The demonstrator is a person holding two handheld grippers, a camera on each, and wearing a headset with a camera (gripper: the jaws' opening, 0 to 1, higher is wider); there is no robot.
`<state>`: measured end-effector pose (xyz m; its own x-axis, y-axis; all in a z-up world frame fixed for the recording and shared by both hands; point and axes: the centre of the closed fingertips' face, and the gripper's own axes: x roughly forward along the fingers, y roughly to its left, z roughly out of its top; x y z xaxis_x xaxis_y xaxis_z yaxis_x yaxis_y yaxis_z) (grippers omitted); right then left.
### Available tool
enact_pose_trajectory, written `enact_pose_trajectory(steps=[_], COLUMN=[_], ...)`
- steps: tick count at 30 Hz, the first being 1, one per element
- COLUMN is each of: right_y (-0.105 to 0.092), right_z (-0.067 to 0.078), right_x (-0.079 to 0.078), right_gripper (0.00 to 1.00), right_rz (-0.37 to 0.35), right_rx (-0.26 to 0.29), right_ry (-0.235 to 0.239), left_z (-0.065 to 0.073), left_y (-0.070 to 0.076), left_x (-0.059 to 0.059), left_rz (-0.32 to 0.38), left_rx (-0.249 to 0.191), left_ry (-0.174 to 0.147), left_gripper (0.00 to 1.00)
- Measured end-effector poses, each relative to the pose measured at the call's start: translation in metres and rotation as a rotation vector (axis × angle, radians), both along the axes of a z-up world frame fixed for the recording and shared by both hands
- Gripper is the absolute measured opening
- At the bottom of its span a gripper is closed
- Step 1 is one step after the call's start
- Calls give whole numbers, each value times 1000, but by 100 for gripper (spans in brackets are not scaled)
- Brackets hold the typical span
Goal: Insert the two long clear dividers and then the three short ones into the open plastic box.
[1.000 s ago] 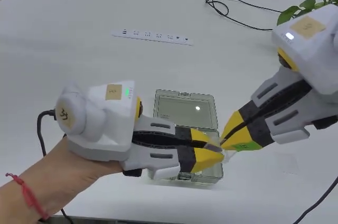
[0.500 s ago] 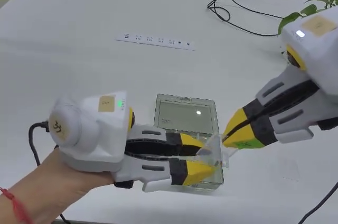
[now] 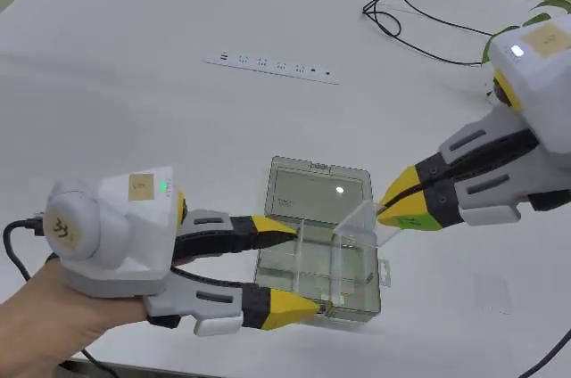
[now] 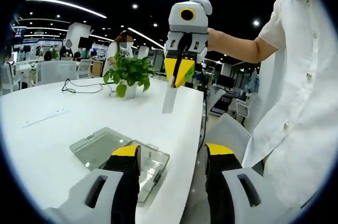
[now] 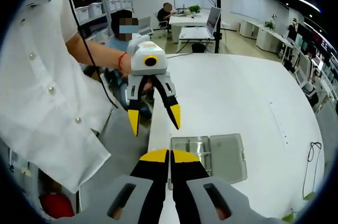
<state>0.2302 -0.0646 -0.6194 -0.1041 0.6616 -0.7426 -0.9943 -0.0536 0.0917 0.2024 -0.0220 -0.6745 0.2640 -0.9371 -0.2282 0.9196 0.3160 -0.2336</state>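
- At the near edge of the counter (image 3: 107, 128), the left gripper (image 3: 301, 268) is held with its jaws spread wide and nothing between them. Its tips are seen at the left side of the box (image 3: 384, 273).
- The box is set open close to that near edge. Clear walls are seen inside it, but their number cannot be told.
- The right gripper (image 3: 384, 211) is pinched shut on a clear divider (image 3: 359, 223), which is held tilted over the far right corner of the box. Whether it touches the box cannot be told.
- The lid (image 3: 314, 189) is laid flat on the far side of the box.
- A power strip (image 3: 272, 66) is seen farther in, well apart from the box.
- A black cable (image 3: 419, 21) is looped toward the far right corner, and a plant (image 3: 546, 14) is seen at the right edge.
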Motion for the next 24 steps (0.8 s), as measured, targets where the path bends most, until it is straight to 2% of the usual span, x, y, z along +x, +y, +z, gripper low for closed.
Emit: enact_pose_trajectory(steps=[6,10,14,24], right_y=[5,10,13,14], right_z=[-16,-30,-50,-88], right_x=[15,21,27,36], right_gripper=[2,2,2,2], right_rz=[-20,-19,-16,-24], right_rx=[5,2,-4,-34], right_ry=[-15,-17,-16,-5], left_z=[-18,-32,-40,-57], left_y=[19,30,36,49], left_x=[1,0,2,11], left_rz=[50,72,97,148], left_rx=[37,68,76,88], left_ry=[7,20,25,54], left_gripper=[66,72,83,99])
